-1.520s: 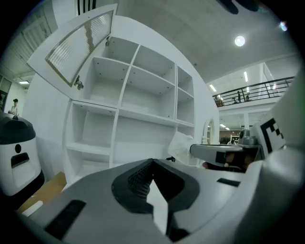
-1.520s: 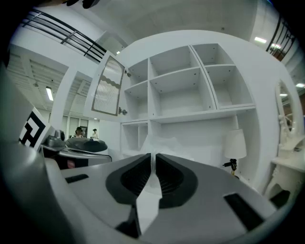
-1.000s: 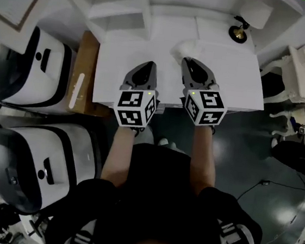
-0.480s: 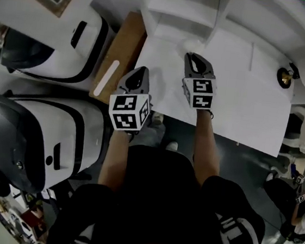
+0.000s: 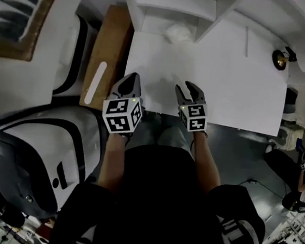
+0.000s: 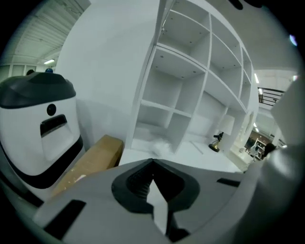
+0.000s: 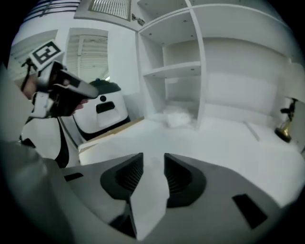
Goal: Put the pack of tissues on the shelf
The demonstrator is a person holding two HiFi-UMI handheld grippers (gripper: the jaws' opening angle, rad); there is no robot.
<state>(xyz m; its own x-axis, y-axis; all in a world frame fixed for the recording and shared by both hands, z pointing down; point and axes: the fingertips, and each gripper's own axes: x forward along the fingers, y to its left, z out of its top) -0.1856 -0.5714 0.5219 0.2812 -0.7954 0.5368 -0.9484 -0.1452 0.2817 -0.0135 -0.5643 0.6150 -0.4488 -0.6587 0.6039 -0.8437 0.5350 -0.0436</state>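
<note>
The pack of tissues is a soft white bundle lying at the mouth of the white shelf unit's lowest compartment, at the back of the white table. It also shows in the left gripper view and the right gripper view. My right gripper is well short of the pack, near the table's front edge. Its jaws are opening and nothing is between them. My left gripper hovers beside it, shut and empty.
A brown cardboard box lies against the table's left side. White and black machines stand left of it. A small brass lamp stands at the table's back right. A person is at the far right.
The right gripper has drawn back from the shelf to the table's front edge. The tissue pack stays at the shelf, no longer at the jaws. The left gripper stayed near the front edge.
</note>
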